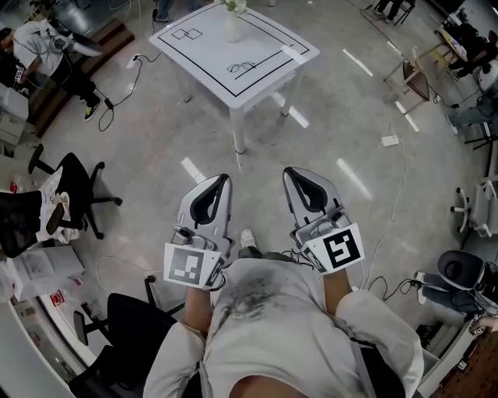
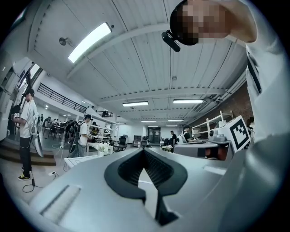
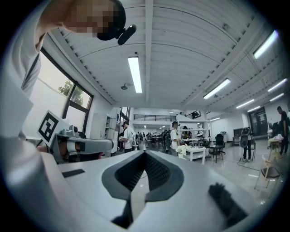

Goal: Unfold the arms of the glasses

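The glasses [image 1: 241,68] lie folded on the white table [image 1: 204,53] far ahead of me, near its front corner, small and thin in the head view. I hold both grippers level at chest height, well short of the table. My left gripper [image 1: 223,178] is shut with nothing in it, its tips meeting in the left gripper view [image 2: 144,150]. My right gripper [image 1: 289,171] is shut and empty too, jaws closed in the right gripper view [image 3: 145,151]. The glasses cannot be made out in either gripper view.
A white vase with flowers [image 1: 233,22] stands at the table's far side. Black office chairs [image 1: 74,183] sit at the left and a wooden chair [image 1: 412,78] at the right. Cables [image 1: 401,179] trail over the grey floor. People stand around the room [image 2: 26,131].
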The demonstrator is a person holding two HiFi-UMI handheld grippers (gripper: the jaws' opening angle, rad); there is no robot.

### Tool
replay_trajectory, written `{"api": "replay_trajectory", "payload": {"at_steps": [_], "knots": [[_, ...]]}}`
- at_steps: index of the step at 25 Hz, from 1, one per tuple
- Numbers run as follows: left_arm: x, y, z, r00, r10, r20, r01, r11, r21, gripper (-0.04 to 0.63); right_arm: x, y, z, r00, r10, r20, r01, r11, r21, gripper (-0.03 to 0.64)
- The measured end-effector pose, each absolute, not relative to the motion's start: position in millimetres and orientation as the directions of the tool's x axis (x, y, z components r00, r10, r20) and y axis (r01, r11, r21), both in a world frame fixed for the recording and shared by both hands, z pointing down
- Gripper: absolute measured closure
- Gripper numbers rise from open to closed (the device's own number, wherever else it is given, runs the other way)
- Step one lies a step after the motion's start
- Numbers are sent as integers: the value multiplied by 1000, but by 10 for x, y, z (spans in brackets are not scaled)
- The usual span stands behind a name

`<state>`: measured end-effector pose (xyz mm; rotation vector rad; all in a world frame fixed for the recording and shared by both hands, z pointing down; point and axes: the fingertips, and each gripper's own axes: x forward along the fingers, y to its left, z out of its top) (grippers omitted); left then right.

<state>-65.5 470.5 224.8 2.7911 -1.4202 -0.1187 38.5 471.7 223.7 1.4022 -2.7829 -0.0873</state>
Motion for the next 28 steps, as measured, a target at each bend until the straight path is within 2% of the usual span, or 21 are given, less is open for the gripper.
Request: {"api": "replay_trajectory", "payload": {"at_steps": [13, 28], "knots": [[-709, 4262, 2289, 613, -788, -57, -786, -615, 57, 587, 322, 4267, 2266, -567, -823, 20, -821, 567, 63, 601], [-482, 3431, 2379, 555, -831, -34, -829, -556, 64, 588, 568, 3340, 2389, -616, -787, 38, -786, 617, 41, 601]]}}
